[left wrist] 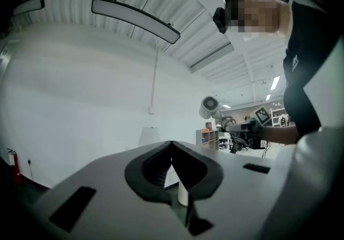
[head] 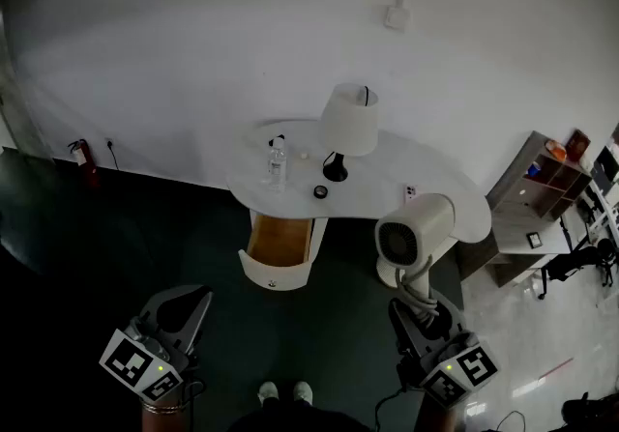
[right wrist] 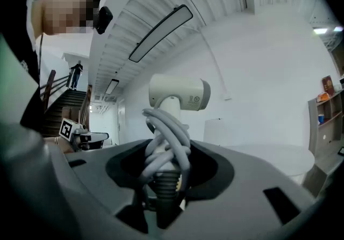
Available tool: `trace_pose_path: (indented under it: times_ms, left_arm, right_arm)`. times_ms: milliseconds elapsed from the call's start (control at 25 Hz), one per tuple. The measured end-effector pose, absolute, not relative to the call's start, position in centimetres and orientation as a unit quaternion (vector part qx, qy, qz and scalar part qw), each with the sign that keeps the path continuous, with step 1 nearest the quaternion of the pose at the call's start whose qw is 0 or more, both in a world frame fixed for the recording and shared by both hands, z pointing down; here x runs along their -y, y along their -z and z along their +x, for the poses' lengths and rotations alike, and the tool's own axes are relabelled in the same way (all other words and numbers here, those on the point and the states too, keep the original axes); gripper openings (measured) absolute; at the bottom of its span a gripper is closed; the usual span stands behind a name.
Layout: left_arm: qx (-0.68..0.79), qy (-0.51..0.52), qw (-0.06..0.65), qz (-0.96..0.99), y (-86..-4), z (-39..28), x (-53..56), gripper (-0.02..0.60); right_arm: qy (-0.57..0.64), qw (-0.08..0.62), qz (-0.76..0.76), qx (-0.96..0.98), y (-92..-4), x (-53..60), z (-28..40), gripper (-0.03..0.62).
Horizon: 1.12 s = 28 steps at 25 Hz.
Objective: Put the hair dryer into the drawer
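Head view has the hair dryer [head: 416, 232] already in the right gripper [head: 411, 309]. Its jaws are fairly wide apart and clamped on the handle with the grey cord wound around it, and the right gripper view confirms that. The handle runs straight out along the jaws, with the fat head at the far end, toward the bench [head: 426, 179].

What matters is the drawer [head: 280, 237]. It's pulled open under the bench's front edge, well apart from the dryer, ahead and off to the left of the right gripper. I'd guess the right arm has to carry it forward and leftward, then lay it down into the bare wooden tray.

The left gripper [head: 189, 309] is closed on nothing and sits about as far from the drawer on the other side.
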<state>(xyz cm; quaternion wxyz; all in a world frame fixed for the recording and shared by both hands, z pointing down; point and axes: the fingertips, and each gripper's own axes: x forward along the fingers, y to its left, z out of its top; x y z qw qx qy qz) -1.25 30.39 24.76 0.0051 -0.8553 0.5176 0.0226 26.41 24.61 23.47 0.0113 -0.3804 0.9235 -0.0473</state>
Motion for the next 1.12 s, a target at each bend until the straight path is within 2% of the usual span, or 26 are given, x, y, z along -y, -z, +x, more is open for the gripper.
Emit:
trace_pose_path:
  times_ms: [1120]
  left_arm:
    - [-0.597,-0.048,-0.014,-0.801,-25.5,0.1,-32.8,0.008]
  right_arm:
    - [0.027,-0.03,-0.339,-0.94,-25.6,-23.3,29.5,0.207]
